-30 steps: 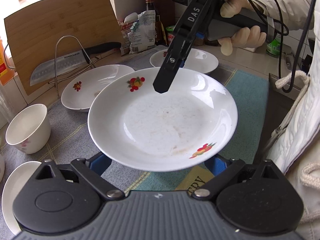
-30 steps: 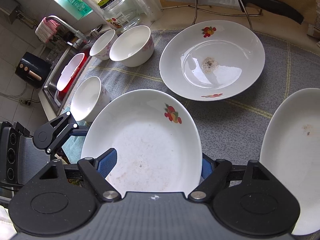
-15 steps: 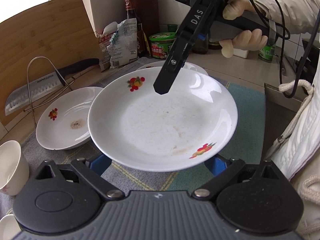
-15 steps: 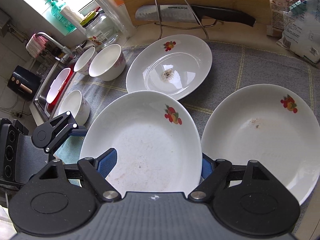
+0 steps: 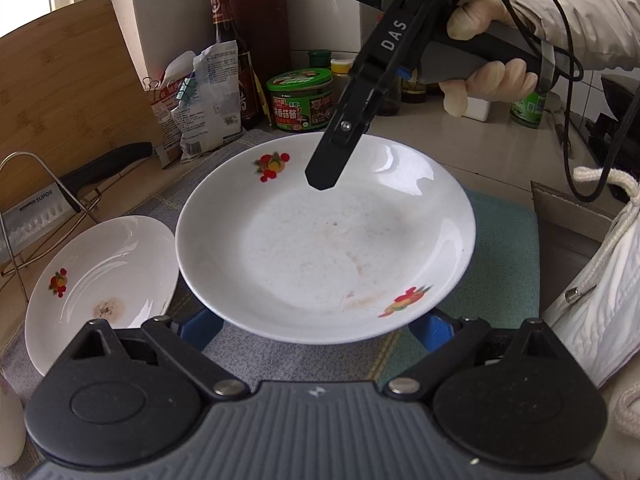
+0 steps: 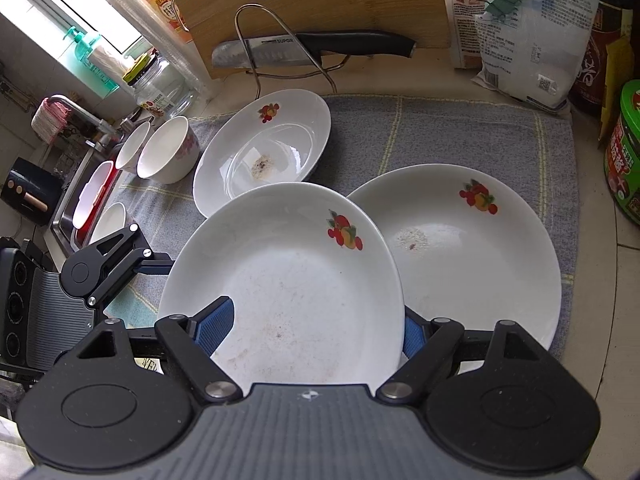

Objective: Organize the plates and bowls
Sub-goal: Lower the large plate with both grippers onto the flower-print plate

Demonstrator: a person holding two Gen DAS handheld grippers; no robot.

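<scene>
A white plate (image 5: 320, 260) with fruit prints and faint smears hangs in the air between both grippers. My left gripper (image 5: 316, 326) clasps it from below, a blue pad at each side of its underside. My right gripper (image 6: 314, 330) is shut on the plate (image 6: 288, 280), one finger (image 5: 332, 156) over the far rim, the other behind it. The carried plate hovers over the left edge of a similar plate (image 6: 472, 248) lying on the grey mat (image 6: 440, 132). A third plate (image 6: 268, 148) with a brown stain lies further back, and two bowls (image 6: 168, 156) stand beside it.
A knife (image 6: 304, 50) rests on a wire rack before a wooden cutting board (image 6: 304, 0). Food bags (image 6: 528, 32), a green tin (image 5: 302, 96) and bottles line the back wall. The sink (image 6: 80, 184) is at the mat's far end. A gloved hand (image 5: 488, 76) holds the right gripper.
Both grippers carried the plate sideways along the counter, away from the bowls. The bowls left the left wrist view, and the second mat plate came fully into the right wrist view. The grips look unchanged.
</scene>
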